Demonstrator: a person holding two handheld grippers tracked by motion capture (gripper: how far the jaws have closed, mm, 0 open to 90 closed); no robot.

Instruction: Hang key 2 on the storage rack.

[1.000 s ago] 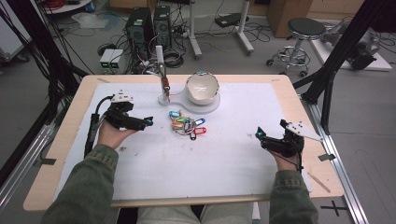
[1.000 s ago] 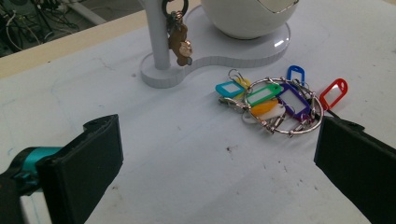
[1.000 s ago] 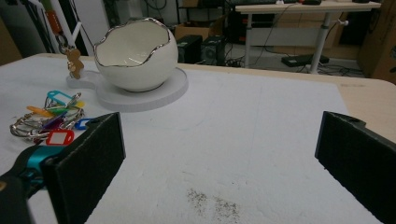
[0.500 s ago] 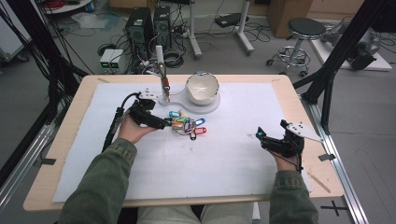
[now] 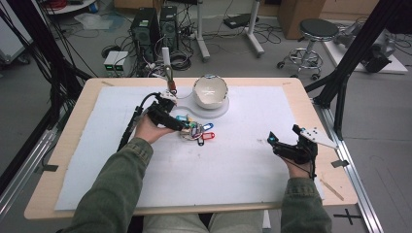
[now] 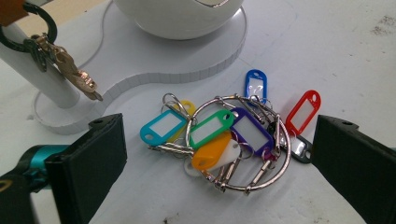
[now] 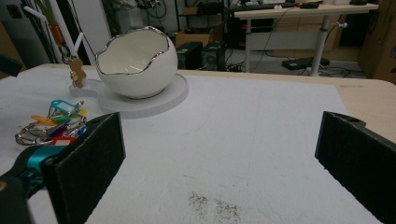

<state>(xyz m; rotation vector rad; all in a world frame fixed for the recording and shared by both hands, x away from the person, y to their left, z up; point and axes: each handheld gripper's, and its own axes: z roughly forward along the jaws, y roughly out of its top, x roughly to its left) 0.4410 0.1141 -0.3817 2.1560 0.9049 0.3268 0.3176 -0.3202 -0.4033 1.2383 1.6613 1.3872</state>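
Note:
A bunch of coloured key tags on a big metal ring (image 6: 219, 140) (image 5: 197, 132) (image 7: 49, 123) lies on the white mat just in front of a white stand. My left gripper (image 5: 182, 126) (image 6: 217, 163) is open, its jaws wide on either side of the bunch, touching nothing. An egg-shaped white bowl (image 5: 210, 91) (image 7: 136, 63) sits on the stand's base (image 6: 187, 65). A key (image 6: 70, 70) hangs from the stand's post (image 5: 166, 60). My right gripper (image 5: 273, 143) (image 7: 219, 154) rests open at the right of the mat, nothing between its jaws.
The white mat (image 5: 243, 160) covers most of the wooden table (image 5: 316, 111). Dark crumbs (image 7: 215, 205) speckle the mat in front of the right gripper. Beyond the table's far edge stand computer towers (image 5: 150, 24), cables and a stool (image 5: 318, 29).
My left gripper has travelled from the left of the mat rightwards to the key tags and now straddles them. The right gripper has stayed put.

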